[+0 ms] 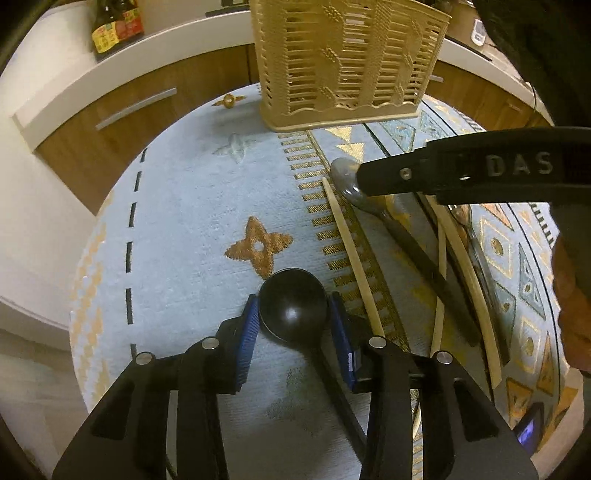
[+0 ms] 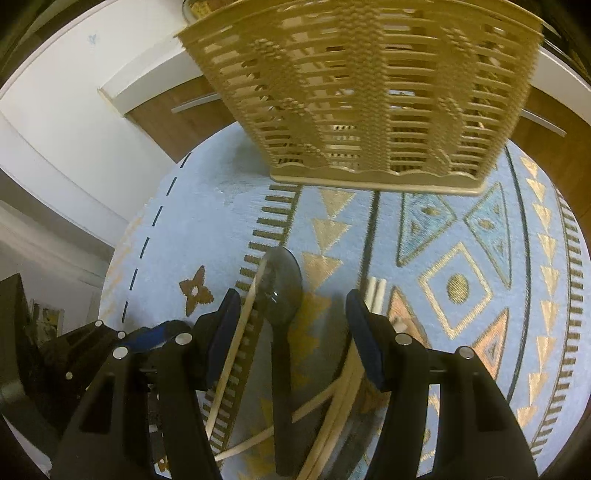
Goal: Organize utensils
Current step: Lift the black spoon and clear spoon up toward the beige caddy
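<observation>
A beige slatted utensil holder (image 1: pixel 343 62) stands at the far side of a round table with a blue patterned cloth (image 1: pixel 192 206); it also fills the top of the right wrist view (image 2: pixel 369 96). My left gripper (image 1: pixel 293 314) has its blue pads on both sides of the bowl of a black spoon (image 1: pixel 293 304) lying on the cloth. My right gripper (image 2: pixel 291 328) is open above a metal spoon with a dark handle (image 2: pixel 282 284), with several wooden chopsticks (image 2: pixel 236 350) beside and under it. The right gripper's finger (image 1: pixel 461 173) crosses the left wrist view above the metal spoon (image 1: pixel 347 181).
Wooden cabinets with metal handles (image 1: pixel 136 107) and a white counter (image 1: pixel 66 96) curve behind the table. Dark bottles (image 1: pixel 114 26) stand on the counter at the far left. A small lit device (image 1: pixel 528 432) sits at the table's right edge.
</observation>
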`<state>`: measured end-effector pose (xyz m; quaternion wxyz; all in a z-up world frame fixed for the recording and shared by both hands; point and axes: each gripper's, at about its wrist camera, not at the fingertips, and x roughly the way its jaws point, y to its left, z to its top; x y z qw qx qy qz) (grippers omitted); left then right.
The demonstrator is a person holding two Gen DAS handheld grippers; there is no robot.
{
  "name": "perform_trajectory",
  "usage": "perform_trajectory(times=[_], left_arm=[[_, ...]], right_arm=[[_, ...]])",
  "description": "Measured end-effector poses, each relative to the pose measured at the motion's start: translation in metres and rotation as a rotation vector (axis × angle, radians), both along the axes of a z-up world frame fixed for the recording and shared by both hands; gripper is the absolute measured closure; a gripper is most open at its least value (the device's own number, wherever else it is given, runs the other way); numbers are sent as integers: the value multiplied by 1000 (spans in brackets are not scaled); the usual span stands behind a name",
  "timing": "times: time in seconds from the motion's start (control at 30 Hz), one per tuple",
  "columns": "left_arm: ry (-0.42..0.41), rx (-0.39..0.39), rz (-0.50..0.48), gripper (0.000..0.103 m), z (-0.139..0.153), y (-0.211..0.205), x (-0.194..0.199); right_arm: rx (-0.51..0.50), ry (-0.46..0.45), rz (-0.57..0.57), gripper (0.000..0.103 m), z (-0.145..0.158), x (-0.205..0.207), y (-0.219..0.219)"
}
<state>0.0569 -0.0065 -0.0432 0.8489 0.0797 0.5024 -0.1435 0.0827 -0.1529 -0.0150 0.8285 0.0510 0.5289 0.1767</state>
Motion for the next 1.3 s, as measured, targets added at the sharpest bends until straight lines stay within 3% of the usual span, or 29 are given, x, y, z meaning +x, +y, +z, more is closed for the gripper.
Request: perform_trajectory(times=[0.13,0.33,0.6,0.7,0.93,1.3], left_arm=[[-18,-27,21,68,1,8,-1],[-46,-76,53,68,9,26,0],[-56,-97,73,68,8,31,5],[-69,-99,76,68,11,31,4],[-140,-121,78,68,32,32,-1],[-376,-209,101,68,110,31,2]], right_arm=[[-17,10,19,47,-4,8,10],[-128,-10,42,48,-13,7,28],[-208,-37,69,74,-16,6,50],[-211,-43,79,74,-15,5,53],[-86,-120,89,74,8,-9,31],[84,-315,78,74,79,-35,-10]])
